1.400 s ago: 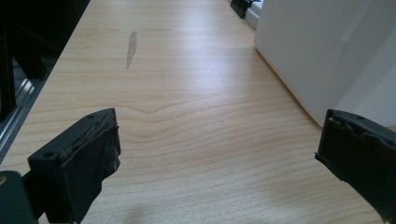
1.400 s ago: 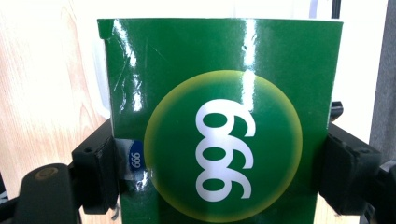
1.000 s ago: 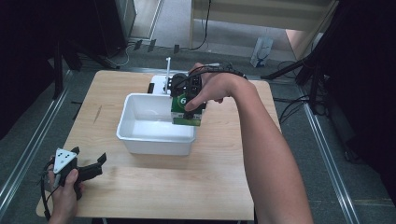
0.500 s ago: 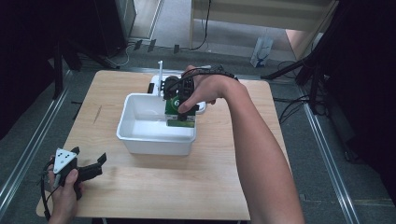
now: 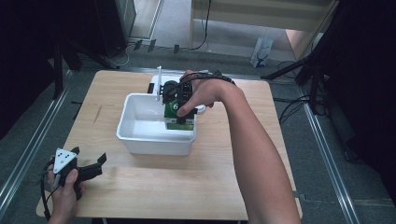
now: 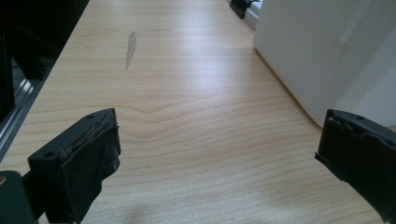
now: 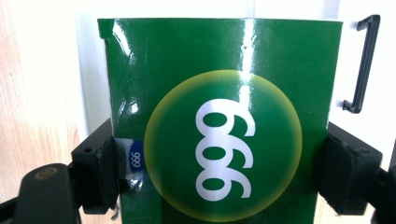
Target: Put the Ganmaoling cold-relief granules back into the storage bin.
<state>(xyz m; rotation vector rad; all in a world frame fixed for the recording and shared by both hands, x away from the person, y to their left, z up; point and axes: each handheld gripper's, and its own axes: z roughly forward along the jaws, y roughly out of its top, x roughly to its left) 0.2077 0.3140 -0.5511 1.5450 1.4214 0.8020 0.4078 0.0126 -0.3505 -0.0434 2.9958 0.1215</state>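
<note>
My right gripper (image 5: 180, 112) is shut on a green box (image 5: 176, 114) with a yellow circle and white "666" print. It holds the box over the right end of the white plastic tub (image 5: 140, 140) in the middle of the table. In the right gripper view the green box (image 7: 219, 121) sits squeezed between both black pads (image 7: 95, 170). Near the table's front left corner my left gripper (image 5: 88, 165) is held open above the wood. In the left gripper view its pads (image 6: 79, 161) stand wide apart around bare table, with the tub's white wall (image 6: 327, 51) ahead on the right.
A white base with a thin upright post (image 5: 159, 79) and black fittings stands just behind the tub. The wooden table (image 5: 140, 196) has a small grey scuff (image 5: 97, 113) left of the tub. Dark floor, rails and cables surround the table.
My right gripper has carried the green box leftward and lower, from the tub's right rim to inside its right end. The left gripper has stayed put.
</note>
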